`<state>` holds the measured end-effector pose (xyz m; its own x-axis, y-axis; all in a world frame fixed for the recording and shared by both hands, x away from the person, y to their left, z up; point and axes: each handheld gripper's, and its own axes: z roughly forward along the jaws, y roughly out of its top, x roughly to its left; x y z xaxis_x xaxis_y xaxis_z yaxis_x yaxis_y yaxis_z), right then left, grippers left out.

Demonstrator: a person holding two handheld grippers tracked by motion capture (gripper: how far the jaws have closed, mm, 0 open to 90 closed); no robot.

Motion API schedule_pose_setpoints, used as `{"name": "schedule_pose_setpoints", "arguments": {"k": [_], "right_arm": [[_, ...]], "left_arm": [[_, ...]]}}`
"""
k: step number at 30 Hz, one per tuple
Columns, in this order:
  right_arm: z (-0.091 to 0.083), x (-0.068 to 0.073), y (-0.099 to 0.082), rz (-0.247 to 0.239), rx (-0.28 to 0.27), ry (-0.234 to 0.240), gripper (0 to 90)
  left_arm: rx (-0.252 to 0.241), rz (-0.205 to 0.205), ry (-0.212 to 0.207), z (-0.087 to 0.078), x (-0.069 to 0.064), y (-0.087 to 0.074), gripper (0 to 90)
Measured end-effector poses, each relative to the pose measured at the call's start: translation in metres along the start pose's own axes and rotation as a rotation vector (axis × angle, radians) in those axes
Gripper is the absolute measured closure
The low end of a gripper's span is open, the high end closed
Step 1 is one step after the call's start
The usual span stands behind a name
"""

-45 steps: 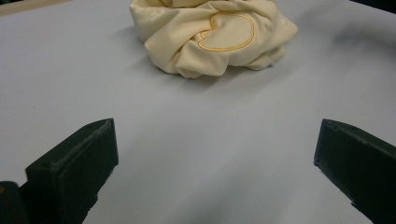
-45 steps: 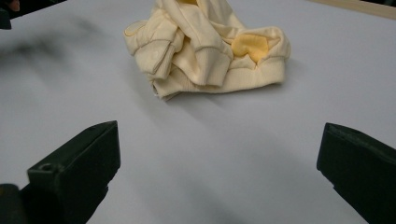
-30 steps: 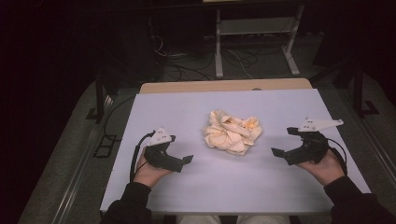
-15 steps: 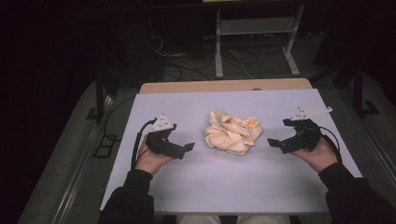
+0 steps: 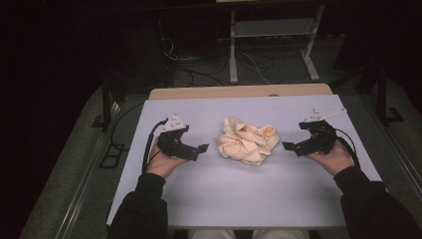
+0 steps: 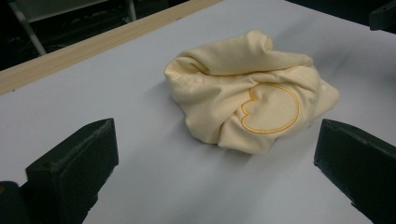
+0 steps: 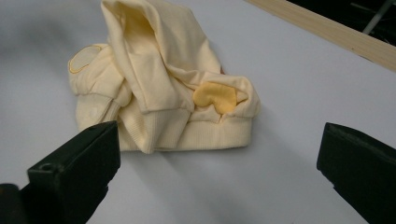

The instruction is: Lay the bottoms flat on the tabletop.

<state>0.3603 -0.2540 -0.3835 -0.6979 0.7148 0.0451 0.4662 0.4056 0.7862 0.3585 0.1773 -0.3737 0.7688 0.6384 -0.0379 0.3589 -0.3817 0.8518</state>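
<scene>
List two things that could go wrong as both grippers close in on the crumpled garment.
The garment is bunched in overlapping folds, so a gripper may pinch several layers and lift a lump. The left gripper and right gripper face each other with jaws open across the bundle; meeting at its middle, they might collide.

Your right gripper (image 7: 219, 186) has its jaws spread wide apart. Between them, farther off, a crumpled yellow garment (image 7: 159, 88) lies on the white table (image 7: 303, 84), untouched.
</scene>
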Motion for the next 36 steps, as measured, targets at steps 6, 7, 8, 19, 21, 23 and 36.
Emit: {"name": "schedule_pose_setpoints", "arguments": {"k": [6, 7, 8, 19, 21, 23, 36], "right_arm": [[0.009, -0.009, 0.003, 0.009, 0.019, -0.009, 0.0], [0.012, -0.011, 0.005, 0.010, 0.025, -0.010, 0.0], [0.012, -0.011, 0.005, 0.010, 0.025, -0.010, 0.0], [0.033, -0.022, 0.005, 0.032, 0.034, -0.014, 0.0], [0.035, -0.024, 0.004, 0.040, 0.031, -0.013, 0.0], [0.038, -0.026, 0.003, 0.053, 0.029, -0.015, 0.0], [0.059, -0.041, 0.002, 0.089, 0.044, -0.029, 0.0]], "left_arm": [[-0.001, -0.016, -0.001, 0.004, 0.006, 0.002, 0.0], [-0.002, -0.021, 0.001, 0.005, 0.007, 0.002, 0.0], [-0.004, -0.027, -0.001, 0.006, 0.008, 0.001, 0.0], [-0.016, -0.062, -0.012, 0.019, 0.018, -0.003, 0.0], [-0.020, -0.066, -0.012, 0.022, 0.019, -0.003, 0.0], [-0.014, -0.064, -0.015, 0.024, 0.020, -0.004, 0.0], [-0.012, -0.103, -0.031, 0.045, 0.030, -0.009, 0.0]]}}
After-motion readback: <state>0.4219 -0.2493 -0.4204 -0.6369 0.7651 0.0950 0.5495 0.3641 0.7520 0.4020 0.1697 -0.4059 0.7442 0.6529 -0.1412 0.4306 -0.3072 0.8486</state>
